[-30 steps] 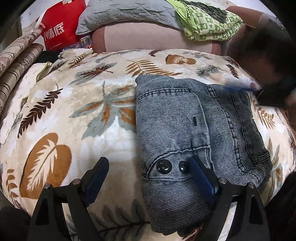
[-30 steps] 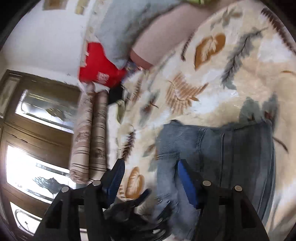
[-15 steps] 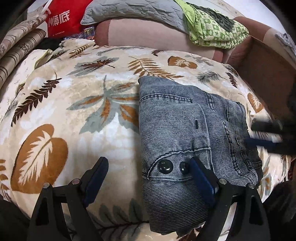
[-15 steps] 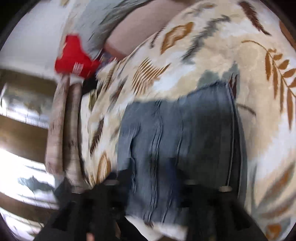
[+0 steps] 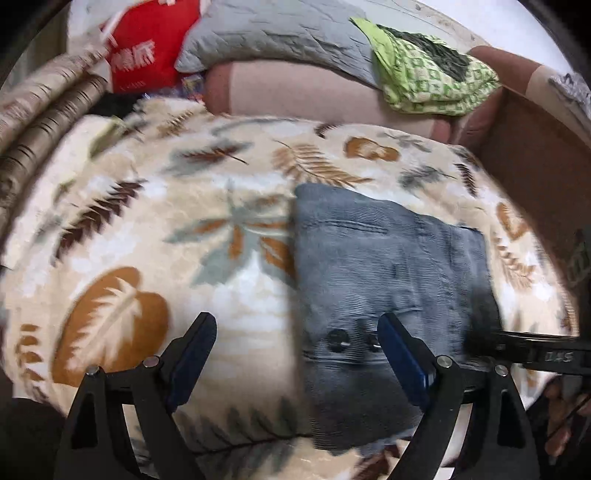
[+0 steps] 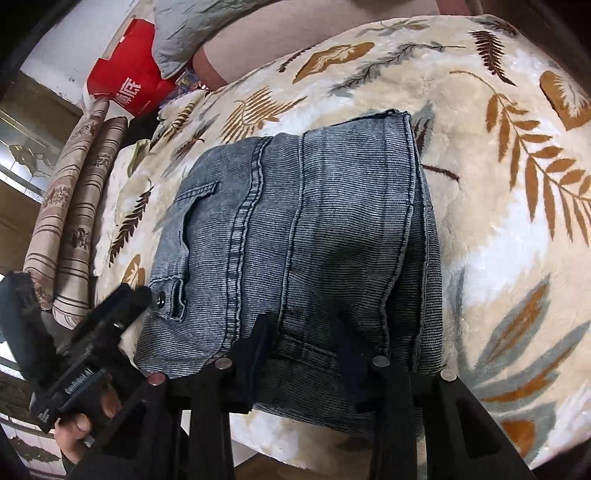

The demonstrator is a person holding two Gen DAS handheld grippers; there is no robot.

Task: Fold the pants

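Note:
The pants (image 5: pixel 384 280) are grey-blue denim, folded into a thick rectangle on a cream blanket with a leaf print (image 5: pixel 147 229). The waistband with two dark snaps lies at the near edge. My left gripper (image 5: pixel 295 343) is open and empty, just short of that edge; its right finger overlaps the snaps. In the right wrist view the pants (image 6: pixel 306 236) fill the middle. My right gripper (image 6: pixel 306 347) is open, its fingers low over the near side of the fold. It shows blurred in the left wrist view (image 5: pixel 517 347) at the pants' right side.
A red bag (image 5: pixel 147 51), a grey quilted pillow (image 5: pixel 273 33) and a green patterned cloth (image 5: pixel 428 74) lie at the back. Striped rolled bedding (image 6: pixel 74 206) lies at the left. A brown cardboard box (image 5: pixel 535 177) stands at the right.
My right gripper has swung down from above the far side to the near side edge of the folded pants. My left gripper has pulled back slightly. The pants stay folded.

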